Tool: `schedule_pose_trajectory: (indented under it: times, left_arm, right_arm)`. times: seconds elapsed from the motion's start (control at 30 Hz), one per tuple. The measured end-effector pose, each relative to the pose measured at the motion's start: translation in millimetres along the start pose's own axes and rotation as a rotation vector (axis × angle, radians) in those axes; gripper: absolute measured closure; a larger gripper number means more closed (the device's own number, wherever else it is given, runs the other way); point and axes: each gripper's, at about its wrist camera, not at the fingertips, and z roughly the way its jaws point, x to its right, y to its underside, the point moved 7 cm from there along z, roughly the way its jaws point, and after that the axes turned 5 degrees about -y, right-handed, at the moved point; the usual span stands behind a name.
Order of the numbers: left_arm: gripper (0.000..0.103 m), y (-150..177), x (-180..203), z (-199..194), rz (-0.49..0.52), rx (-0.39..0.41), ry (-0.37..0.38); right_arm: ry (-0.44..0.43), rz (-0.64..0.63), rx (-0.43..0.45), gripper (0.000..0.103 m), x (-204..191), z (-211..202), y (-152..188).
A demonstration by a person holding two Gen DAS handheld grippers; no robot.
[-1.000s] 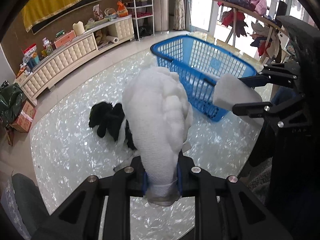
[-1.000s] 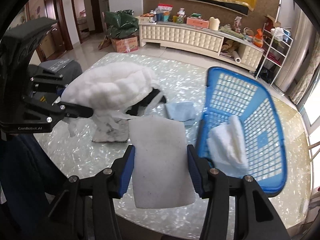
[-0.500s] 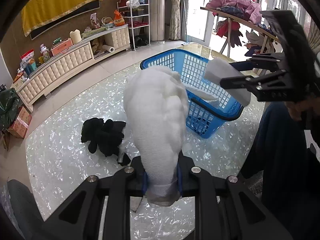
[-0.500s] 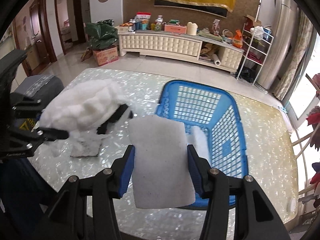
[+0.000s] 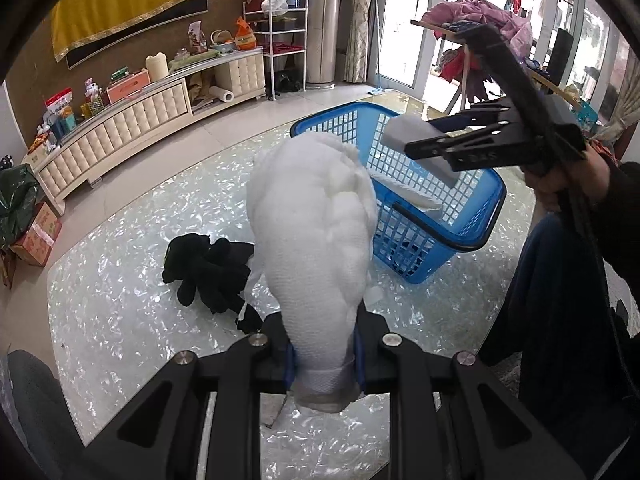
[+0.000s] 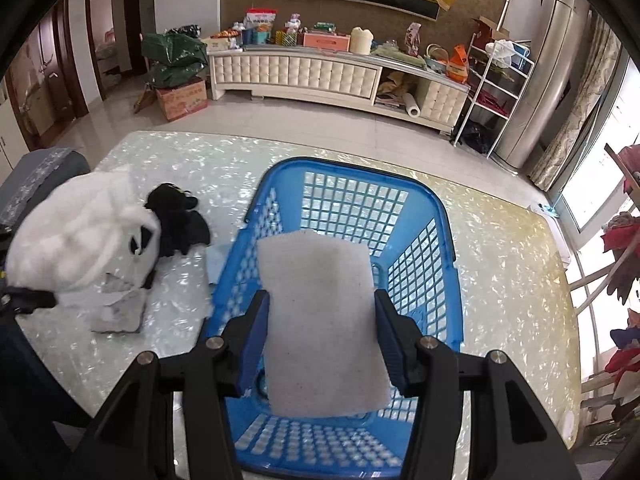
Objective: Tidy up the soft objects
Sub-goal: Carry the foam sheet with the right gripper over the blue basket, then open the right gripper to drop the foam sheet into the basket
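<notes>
My left gripper (image 5: 324, 354) is shut on a white fluffy cotton bundle (image 5: 312, 224), held above the shiny table (image 5: 120, 280); the bundle also shows in the right wrist view (image 6: 76, 236). My right gripper (image 6: 320, 320) is shut on a flat white foam pad (image 6: 320, 320) and holds it over the blue plastic basket (image 6: 436, 216). In the left wrist view the right gripper (image 5: 452, 148) hangs above the basket (image 5: 460, 208) with the pad (image 5: 408, 132). A white cloth (image 5: 408, 196) lies inside the basket.
A black soft item (image 5: 208, 268) lies on the table left of the basket, also in the right wrist view (image 6: 180, 220). A light blue cloth (image 6: 216, 260) lies beside the basket. A grey-white scrap (image 6: 116, 312) lies on the table. A person's dark clothing (image 5: 560, 300) is at right.
My right gripper has carried the foam pad from beside the basket to over its inside. The left gripper has risen a little, still holding the cotton bundle.
</notes>
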Motion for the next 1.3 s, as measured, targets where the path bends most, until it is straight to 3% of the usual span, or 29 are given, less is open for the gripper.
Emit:
schedule_pose_trajectory:
  times: [0.43, 0.63, 1.0, 1.1, 1.17, 1.3]
  left_arm:
    - [0.083, 0.5, 5.6, 6.9, 0.01, -0.023, 0.01]
    - [0.083, 0.7, 8.9, 10.3, 0.018, -0.032, 0.018]
    - [0.083, 1.0, 10.6, 10.2, 0.023, -0.032, 0.013]
    - [0.083, 0.8, 10.7, 8.3, 0.02, -0.029, 0.012]
    - [0.083, 1.1, 10.6, 7.6, 0.02, -0.029, 0.009]
    - [0.083, 2.4, 12.6, 8.3, 0.027, -0.033, 0.006]
  right_arm:
    - [0.024, 0.049, -0.145, 0.053, 34.8, 76.0, -5.5]
    - [-0.015, 0.09, -0.157, 0.053, 41.6, 73.1, -5.5]
    - [0.014, 0.071, -0.197, 0.05, 39.8, 77.8, -8.9]
    - [0.018, 0.065, -0.205, 0.036, 37.7, 77.3, -6.5]
    - [0.016, 0.06, -0.206, 0.016, 36.9, 76.9, -7.9]
    - [0.032, 0.036, -0.188, 0.008, 37.4, 70.2, -11.3]
